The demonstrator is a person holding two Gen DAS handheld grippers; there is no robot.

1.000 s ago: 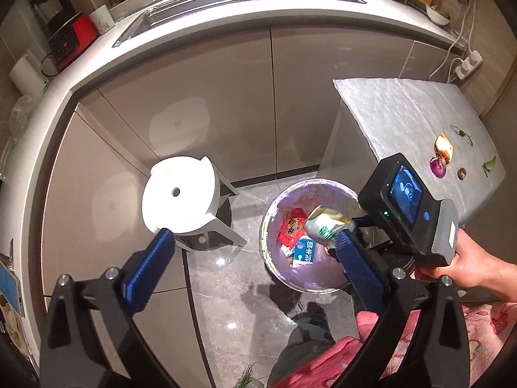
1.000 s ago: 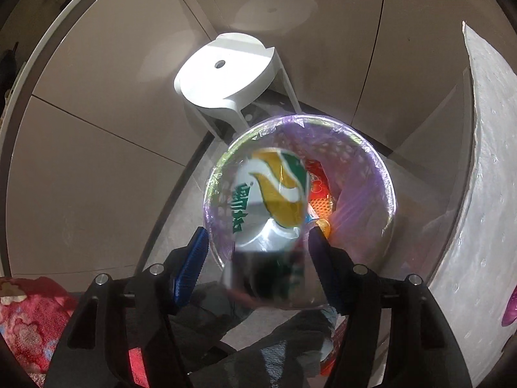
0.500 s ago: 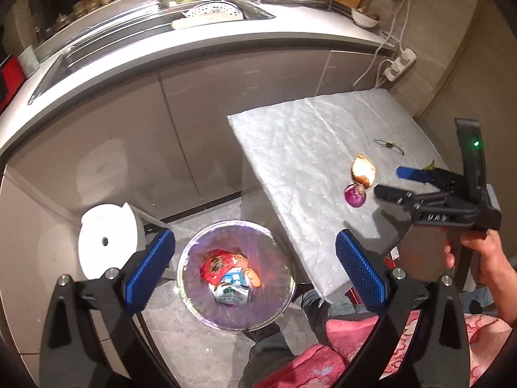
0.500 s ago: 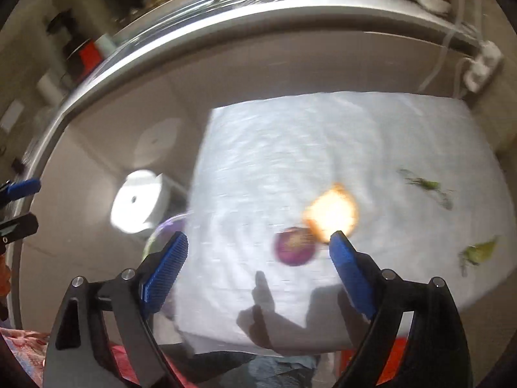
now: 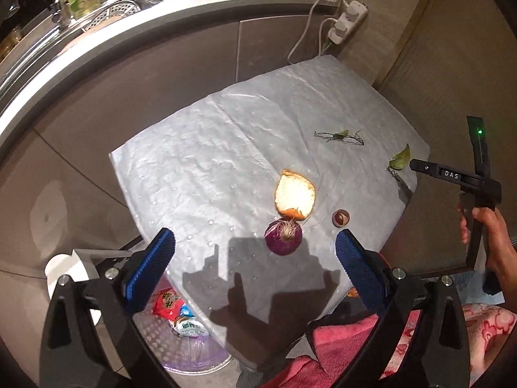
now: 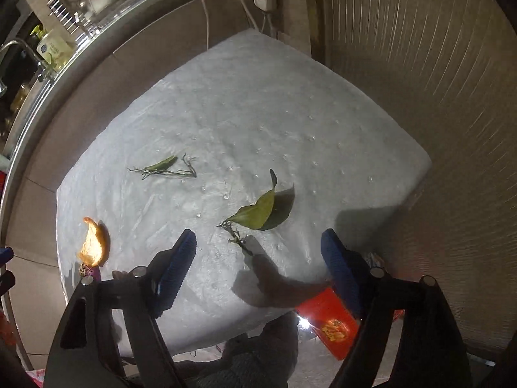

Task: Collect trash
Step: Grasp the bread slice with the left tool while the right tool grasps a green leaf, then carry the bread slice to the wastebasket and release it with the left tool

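— The table (image 6: pixel 323 113)?
— White-covered. A leaf (image 6: pixel 263 211) lies just ahead of the right gripper (image 6: pixel 258 258), whose jaws gape, empty.
— The left gripper (image 5: pixel 255 258)?
— Also wide open; an onion (image 5: pixel 283 237) sits between its fingers, peel (image 5: pixel 294 198) beyond.

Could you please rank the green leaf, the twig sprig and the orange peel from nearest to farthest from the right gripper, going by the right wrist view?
From the right gripper, whose fingers are spread open:
1. Green leaf, just ahead, roughly centred between the fingers.
2. Twig sprig, farther up the table, to the left.
3. Orange peel, far left, near the table edge.
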